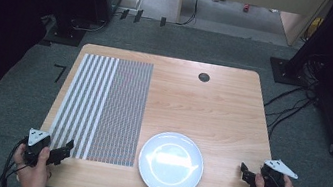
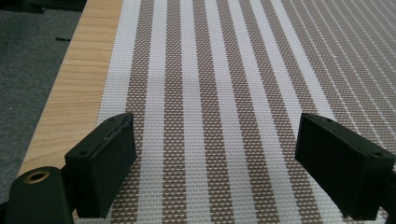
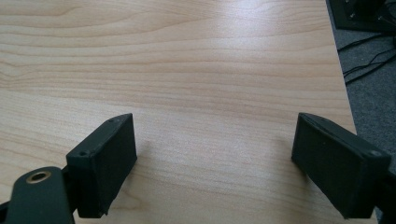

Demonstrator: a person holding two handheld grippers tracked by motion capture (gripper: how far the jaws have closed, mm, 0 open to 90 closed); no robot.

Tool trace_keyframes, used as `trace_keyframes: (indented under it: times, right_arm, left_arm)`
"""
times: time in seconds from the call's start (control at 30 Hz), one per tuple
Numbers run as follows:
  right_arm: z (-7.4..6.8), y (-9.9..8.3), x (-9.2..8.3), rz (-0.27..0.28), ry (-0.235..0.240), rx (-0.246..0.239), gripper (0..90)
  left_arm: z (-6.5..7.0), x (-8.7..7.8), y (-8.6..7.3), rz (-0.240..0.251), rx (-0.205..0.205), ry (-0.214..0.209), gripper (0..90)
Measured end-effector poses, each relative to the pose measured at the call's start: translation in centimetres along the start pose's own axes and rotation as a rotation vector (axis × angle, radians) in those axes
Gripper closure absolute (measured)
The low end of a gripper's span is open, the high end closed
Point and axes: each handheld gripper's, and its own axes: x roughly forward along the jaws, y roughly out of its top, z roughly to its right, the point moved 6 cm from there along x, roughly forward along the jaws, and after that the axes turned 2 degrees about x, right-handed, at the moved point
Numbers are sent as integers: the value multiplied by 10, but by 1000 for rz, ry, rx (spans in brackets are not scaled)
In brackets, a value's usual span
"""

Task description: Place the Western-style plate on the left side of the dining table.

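Nothing is picked up yet: the left claw (image 1: 66,149) gapes empty over the striped mat (image 1: 104,106), the right claw (image 1: 246,173) gapes empty right of the plate (image 1: 171,163).

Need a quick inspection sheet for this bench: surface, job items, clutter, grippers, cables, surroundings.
Surface: light wooden table, round dark grommet near its far edge.
Job's things: striped woven placemat flat on the table's left half; white plate beside it, near the front edge, nothing on it.
Clutter: nothing seen.
Grippers: left gripper open, above the placemat's near corner; right gripper open, above bare wood near the right edge; both hold nothing.
Cables: one trails from each gripper; more black cables on the floor at right.
Surroundings: grey carpet, dark stands, wooden furniture behind.
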Motion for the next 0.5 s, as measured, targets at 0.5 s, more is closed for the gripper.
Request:
trace_keyframes:
  times: [0.5]
  right_arm:
    - [-2,-1,1,-4,-10,-18,132]
  left_arm:
    - [43,-6,47,68,-17,-51,116]
